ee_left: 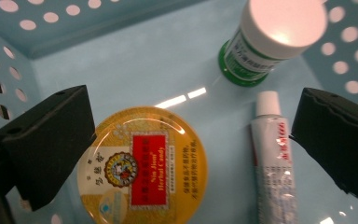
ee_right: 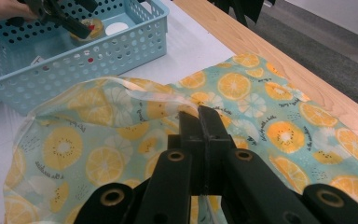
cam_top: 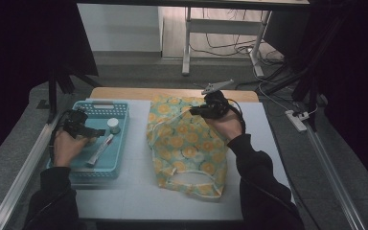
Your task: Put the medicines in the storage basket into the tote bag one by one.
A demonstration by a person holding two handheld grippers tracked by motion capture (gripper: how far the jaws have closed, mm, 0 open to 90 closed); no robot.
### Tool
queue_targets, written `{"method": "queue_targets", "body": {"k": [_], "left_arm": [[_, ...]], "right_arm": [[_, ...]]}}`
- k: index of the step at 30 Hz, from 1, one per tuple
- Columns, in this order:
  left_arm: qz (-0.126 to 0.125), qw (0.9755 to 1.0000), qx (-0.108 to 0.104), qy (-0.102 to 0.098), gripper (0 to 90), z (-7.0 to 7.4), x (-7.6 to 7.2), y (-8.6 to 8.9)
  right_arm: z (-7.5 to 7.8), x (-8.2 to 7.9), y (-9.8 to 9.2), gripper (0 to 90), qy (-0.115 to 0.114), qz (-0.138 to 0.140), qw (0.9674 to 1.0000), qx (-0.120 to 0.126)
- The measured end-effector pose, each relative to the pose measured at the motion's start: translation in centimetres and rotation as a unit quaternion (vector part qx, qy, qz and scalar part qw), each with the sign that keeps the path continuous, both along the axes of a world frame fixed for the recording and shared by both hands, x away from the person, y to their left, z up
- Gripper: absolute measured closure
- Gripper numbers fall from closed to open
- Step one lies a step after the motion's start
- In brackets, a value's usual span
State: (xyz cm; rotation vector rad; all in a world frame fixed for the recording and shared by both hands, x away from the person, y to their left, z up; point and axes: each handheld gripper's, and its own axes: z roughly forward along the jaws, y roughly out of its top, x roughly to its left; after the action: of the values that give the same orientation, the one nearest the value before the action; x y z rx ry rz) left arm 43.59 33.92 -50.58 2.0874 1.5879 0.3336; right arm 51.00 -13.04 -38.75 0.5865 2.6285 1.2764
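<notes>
— Tongs first: our left tongs (ee_left: 186, 144) hang over the blue basket (cam_top: 120, 158), jaws wide apart. In the left gripper view the round yellow tin (ee_left: 142, 165) sits between them, close against one jaw, and the white tube (ee_left: 274, 158) lies just inside the other. Neither jaw presses on anything.

— And our right tongs (ee_right: 199, 122)?

— Closed together. In the right gripper view the two black jaws meet on the upper edge of the fruit-print bag (ee_right: 270, 121), and the pale hem runs right into them, so we read that as a clamp on the fabric. The high view shows our right hand (cam_top: 227, 125) over the bag's far right part, with the grey plate above it.

— Where does the bag lie on the worktop (cam_top: 139, 191)?

— Flat in the middle, just right of the basket, handles toward us. Its cloth shows orange and lemon slices on a light teal ground.

— What else do we have in the basket?

— A small bottle (ee_left: 265, 42) with a white cap and a green base stands upright beyond the tin and the tube. The tube lies flat on the basket floor, its cap pointing toward the bottle. From above, our left hand (cam_top: 69, 146) covers the basket's left half.
</notes>
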Motion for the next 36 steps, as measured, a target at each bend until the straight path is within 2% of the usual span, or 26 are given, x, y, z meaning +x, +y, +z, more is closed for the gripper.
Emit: {"method": "queue_targets", "body": {"k": [5,12,14,15,17,19,20,23,30,32,35,36], "left_arm": [[-0.001,0.9999,0.010,0.013,0.0,-0.3,0.5,0.1],[-0.017,0.9985,0.039,0.034,0.0,-0.7,1.0,-0.4],[-0.020,0.9981,0.036,0.046,0.0,-1.0,1.1,-0.5],[-0.021,0.9980,0.038,0.047,0.0,-1.0,1.1,-0.5],[-0.018,0.9985,0.022,0.046,0.0,-0.9,1.0,-0.4],[-0.016,0.9986,0.017,0.047,0.0,-0.8,1.0,-0.4],[-0.013,0.9986,0.023,0.045,0.0,-0.8,1.0,-0.4],[0.001,0.9975,0.059,0.038,0.0,-0.7,1.0,-0.5],[0.009,0.9943,0.091,0.055,0.0,-0.9,1.5,-0.9],[0.001,0.9943,0.087,0.061,0.0,-1.0,1.5,-1.1],[-0.002,0.9944,0.063,0.085,0.0,-1.5,1.7,-1.1],[-0.003,0.9943,0.061,0.087,0.0,-1.6,1.6,-1.1]], "right_arm": [[-0.1,0.0,-0.2,90.0,0.001,-0.001,1.0000,0.001],[-0.3,0.0,0.0,90.0,0.002,0.003,1.0000,0.002],[-0.4,0.0,0.0,90.0,0.002,0.004,1.0000,0.002],[-0.4,0.0,0.0,90.0,0.002,0.005,1.0000,0.002],[-0.4,0.0,-0.1,90.0,0.001,0.005,1.0000,0.002],[-0.4,0.0,-0.1,90.0,0.001,0.005,1.0000,0.002],[-0.4,-0.1,-0.2,90.0,0.001,0.004,1.0000,0.002],[-0.4,-0.1,-0.2,90.0,0.001,0.004,1.0000,0.003],[-0.6,-0.1,-0.3,90.0,0.001,0.008,1.0000,0.004],[-0.6,-0.1,-0.4,90.0,0.000,0.008,1.0000,0.005],[-0.6,-0.1,-0.6,90.0,0.000,0.008,0.9999,0.007],[-0.6,-0.1,-0.6,90.0,0.000,0.008,0.9999,0.008]]}}
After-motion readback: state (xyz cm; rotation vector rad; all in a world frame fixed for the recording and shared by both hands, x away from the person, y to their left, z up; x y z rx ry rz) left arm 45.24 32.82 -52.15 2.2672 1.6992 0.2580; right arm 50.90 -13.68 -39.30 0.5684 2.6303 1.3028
